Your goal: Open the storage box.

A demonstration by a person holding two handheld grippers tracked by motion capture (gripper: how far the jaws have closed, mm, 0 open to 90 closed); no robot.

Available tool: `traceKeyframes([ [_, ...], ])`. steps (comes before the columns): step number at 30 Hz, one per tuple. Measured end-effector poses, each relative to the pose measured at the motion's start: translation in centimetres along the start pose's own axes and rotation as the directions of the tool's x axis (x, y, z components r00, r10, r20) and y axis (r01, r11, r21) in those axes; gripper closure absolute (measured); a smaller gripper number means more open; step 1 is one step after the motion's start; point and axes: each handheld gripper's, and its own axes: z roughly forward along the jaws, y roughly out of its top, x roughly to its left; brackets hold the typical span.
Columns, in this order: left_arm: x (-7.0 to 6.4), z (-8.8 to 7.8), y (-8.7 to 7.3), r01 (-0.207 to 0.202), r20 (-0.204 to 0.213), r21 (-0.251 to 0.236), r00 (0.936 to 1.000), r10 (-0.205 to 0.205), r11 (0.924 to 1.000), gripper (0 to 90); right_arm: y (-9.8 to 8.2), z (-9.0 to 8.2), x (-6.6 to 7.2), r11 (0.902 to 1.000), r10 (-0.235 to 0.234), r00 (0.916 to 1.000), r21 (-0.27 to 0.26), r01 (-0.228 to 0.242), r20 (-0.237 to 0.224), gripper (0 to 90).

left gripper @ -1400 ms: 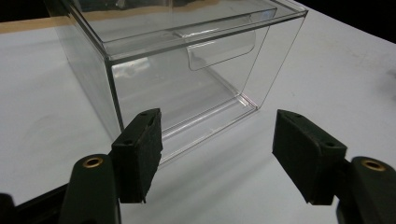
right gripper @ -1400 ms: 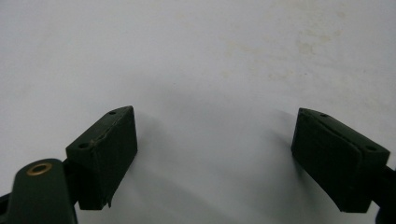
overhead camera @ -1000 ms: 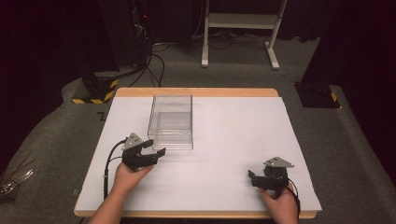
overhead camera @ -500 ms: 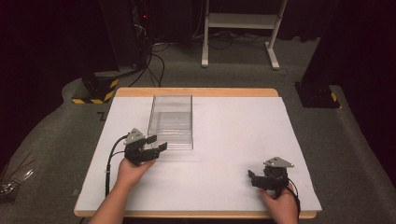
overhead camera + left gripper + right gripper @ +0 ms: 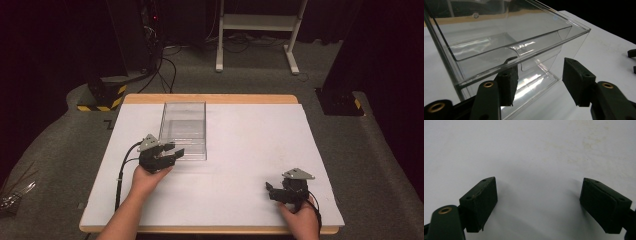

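A clear plastic box (image 5: 183,128) stands on the white table (image 5: 240,150), left of its middle. My left gripper (image 5: 173,151) is at the box's near end. In the left gripper view, the box (image 5: 499,37) has its near wall and a small pull tab between the left gripper (image 5: 539,82) jaws. These jaws have just been closing, and a gap still shows at the right pad (image 5: 576,82). My right gripper (image 5: 270,190) rests near the table's front right. In the right gripper view, its jaws (image 5: 539,202) stand wide apart over bare table.
The table's wooden edge (image 5: 210,98) runs along the far side. Beyond it are a white stand (image 5: 257,30), cables on the grey floor and a yellow-black striped base (image 5: 102,97). A dark post base (image 5: 339,102) stands at the far right.
My left gripper has edged forward to the box's near end and its jaws have narrowed. The right hand has not moved.
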Motion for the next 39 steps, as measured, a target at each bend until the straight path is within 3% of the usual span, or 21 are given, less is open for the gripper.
traceKeyframes([
  [7, 0.4, 0.3, -0.1, 0.003, 0.012, -0.029, 0.9999, -0.003, 0.9996, 55.6, 0.0, 0.0, 0.0, 1.0000, -0.001, 1.0000, 0.000, 0.001, 0.001, 14.7],
  [11, 0.6, 0.2, -0.2, -0.001, 0.034, -0.038, 0.9994, 0.003, 0.9993, 55.2, 0.0, 0.0, 0.0, 1.0000, 0.000, 1.0000, 0.000, 0.000, 0.001, 14.7],
  [25, 1.2, 0.1, -0.5, 0.008, 0.037, -0.047, 0.9993, -0.006, 0.9989, 72.8, 0.0, 0.0, 0.0, 1.0000, -0.003, 1.0000, -0.001, 0.003, 0.000, 14.9],
  [39, 1.7, -0.6, -1.0, 0.000, 0.056, -0.070, 0.9984, 0.004, 0.9975, 81.1, 0.0, 0.0, 0.0, 1.0000, -0.003, 1.0000, -0.001, 0.003, 0.000, 15.0],
])
